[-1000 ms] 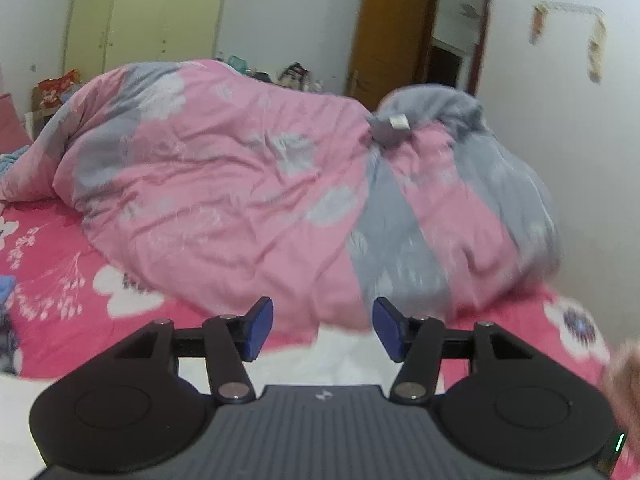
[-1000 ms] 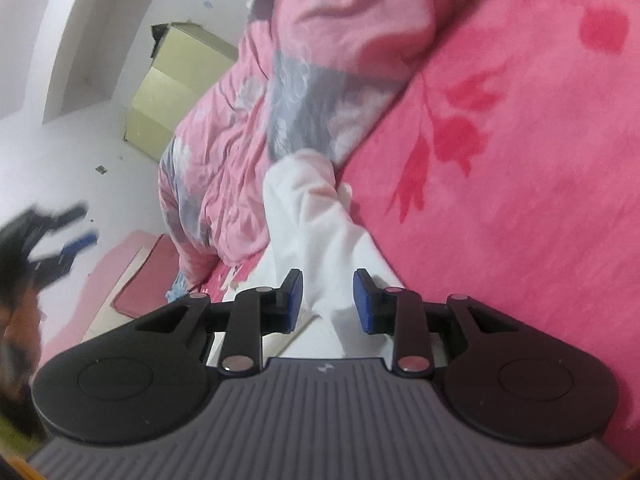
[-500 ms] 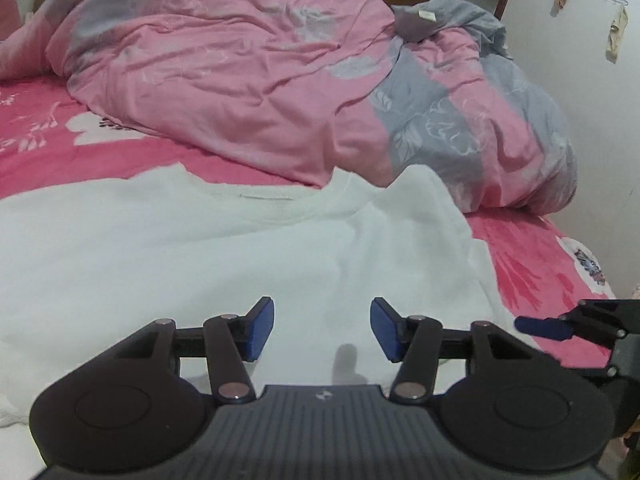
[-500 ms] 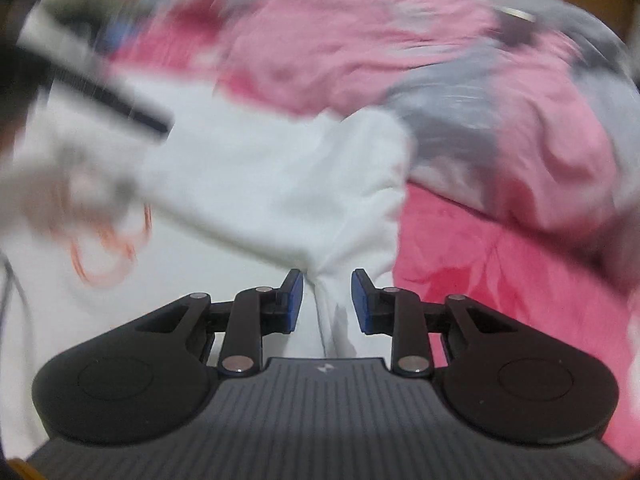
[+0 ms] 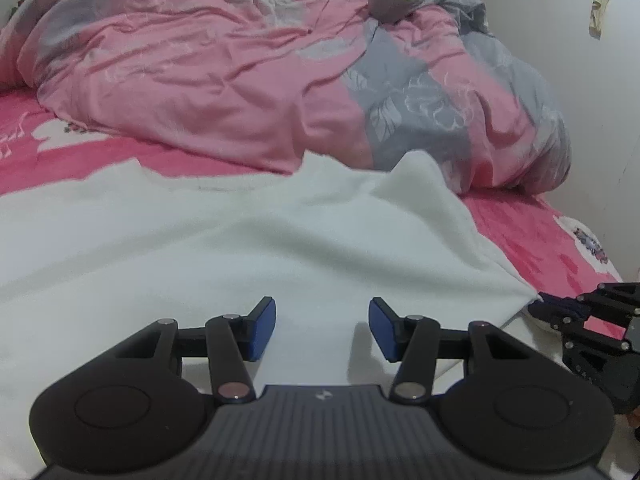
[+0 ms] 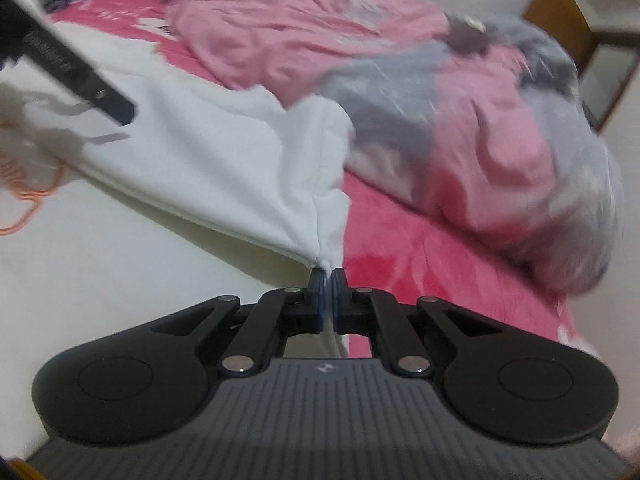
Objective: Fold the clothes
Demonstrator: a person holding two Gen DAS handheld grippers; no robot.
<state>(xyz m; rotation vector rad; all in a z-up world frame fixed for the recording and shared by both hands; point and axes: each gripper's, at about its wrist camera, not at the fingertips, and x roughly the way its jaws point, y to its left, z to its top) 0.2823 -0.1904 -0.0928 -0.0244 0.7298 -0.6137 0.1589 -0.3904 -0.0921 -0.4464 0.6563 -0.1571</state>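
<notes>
A white garment [image 5: 224, 240] lies spread on the bed, its neck end towards the quilt. My left gripper [image 5: 322, 328] hovers open just above its middle, nothing between the blue pads. My right gripper [image 6: 327, 284] is shut on a corner of the white garment [image 6: 248, 168], pulling the cloth into a taut point. In the left wrist view the right gripper [image 5: 560, 308] shows at the right edge, at the garment's corner. Part of the left gripper's black body [image 6: 76, 72] crosses the upper left of the right wrist view.
A rumpled pink and grey quilt [image 5: 280, 68] is heaped across the far side of the bed. The pink flowered sheet [image 5: 532, 240] shows to the right, beside a white wall [image 5: 592, 92]. A thin orange cord [image 6: 32, 192] lies on the cloth at left.
The right gripper has closed on the garment's corner; it was open around the cloth before. The left gripper swung down from facing the quilt to low over the white garment, still open.
</notes>
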